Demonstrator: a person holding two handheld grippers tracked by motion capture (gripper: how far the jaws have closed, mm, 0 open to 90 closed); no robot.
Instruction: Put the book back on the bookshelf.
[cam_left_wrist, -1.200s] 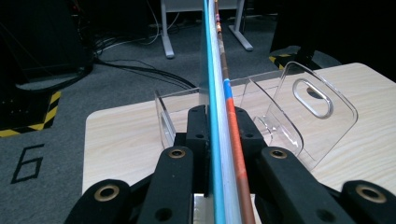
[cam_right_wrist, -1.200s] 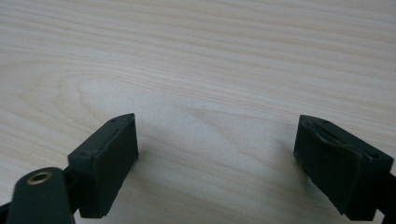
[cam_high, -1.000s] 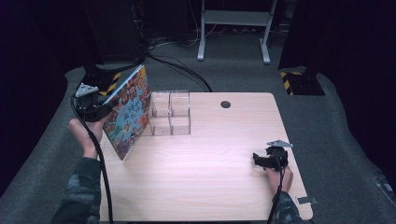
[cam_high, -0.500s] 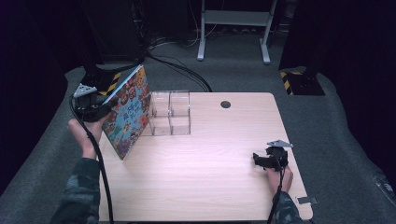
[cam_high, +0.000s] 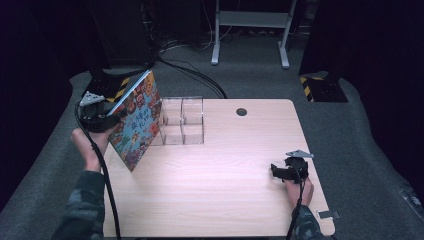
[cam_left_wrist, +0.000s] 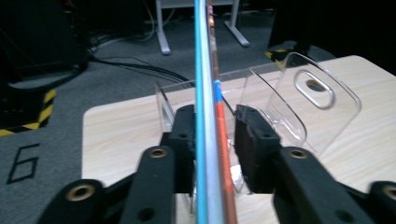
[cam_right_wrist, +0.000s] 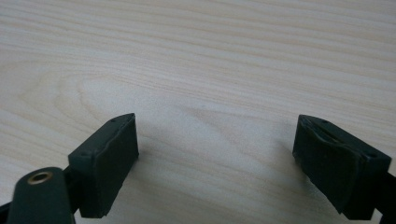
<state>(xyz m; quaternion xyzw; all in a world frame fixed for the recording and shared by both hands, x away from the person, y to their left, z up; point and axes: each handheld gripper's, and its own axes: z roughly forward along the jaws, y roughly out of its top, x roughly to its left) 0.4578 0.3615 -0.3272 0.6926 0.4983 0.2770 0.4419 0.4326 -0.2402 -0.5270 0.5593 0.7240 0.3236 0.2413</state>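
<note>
A thin picture book (cam_high: 137, 120) with a colourful cover stands tilted at the table's left edge, one lower corner on the wood, beside a clear plastic divider rack (cam_high: 182, 120). My left gripper (cam_high: 114, 116) is at the book's left edge. In the left gripper view the book (cam_left_wrist: 208, 116) runs edge-on between the jaws. The jaws have just been opening: a gap shows at the right pad (cam_left_wrist: 252, 135), so the left gripper (cam_left_wrist: 212, 121) is open around the book. My right gripper (cam_high: 274, 171) rests low over the table's right side, and its jaws (cam_right_wrist: 217, 140) stand wide open over bare wood.
The wooden table (cam_high: 225, 200) has a round cable hole (cam_high: 241, 111) near its far edge. The clear rack (cam_left_wrist: 299, 93) stands just beyond the book. Cables (cam_high: 190, 70) and a metal stand (cam_high: 250, 30) lie on the grey carpet behind.
</note>
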